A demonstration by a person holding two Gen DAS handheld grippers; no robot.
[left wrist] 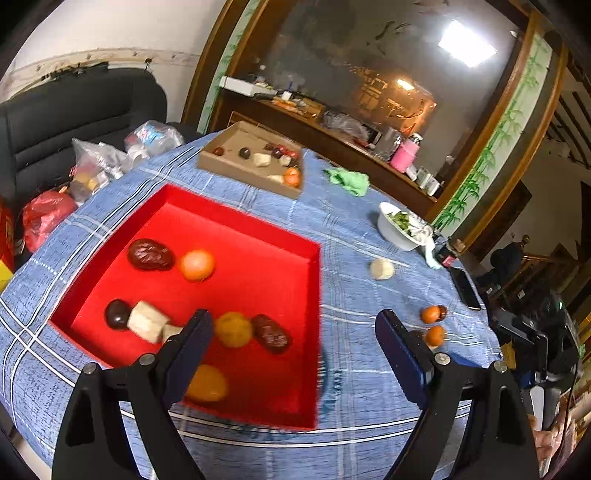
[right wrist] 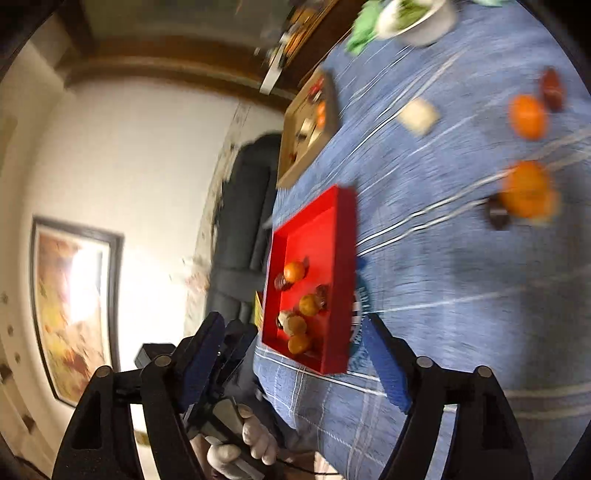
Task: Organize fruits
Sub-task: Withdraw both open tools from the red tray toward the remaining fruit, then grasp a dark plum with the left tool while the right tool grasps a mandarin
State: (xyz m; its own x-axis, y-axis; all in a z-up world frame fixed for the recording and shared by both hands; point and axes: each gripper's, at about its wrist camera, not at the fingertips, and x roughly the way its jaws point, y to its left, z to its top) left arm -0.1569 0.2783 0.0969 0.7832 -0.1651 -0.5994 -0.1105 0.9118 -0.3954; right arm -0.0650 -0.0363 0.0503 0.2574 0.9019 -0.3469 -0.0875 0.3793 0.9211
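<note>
While red tray [left wrist: 314, 258] holds three oranges [left wrist: 197, 264].

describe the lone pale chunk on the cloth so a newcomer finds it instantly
Start at the red tray on the blue plaid tablecloth. Look right toward the white bowl: the cream chunk lies just below it, alone; its nearest loose neighbours are orange fruits.

Right wrist view motion-smeared: oranges [right wrist: 527, 116] right of red tray [right wrist: 334, 229] have no clean edges. White bowl [right wrist: 421, 18] far beyond tray, cut by top edge. Left gripper's finger [left wrist: 192, 343] hides part of pale chunks [left wrist: 147, 320] in tray.
</note>
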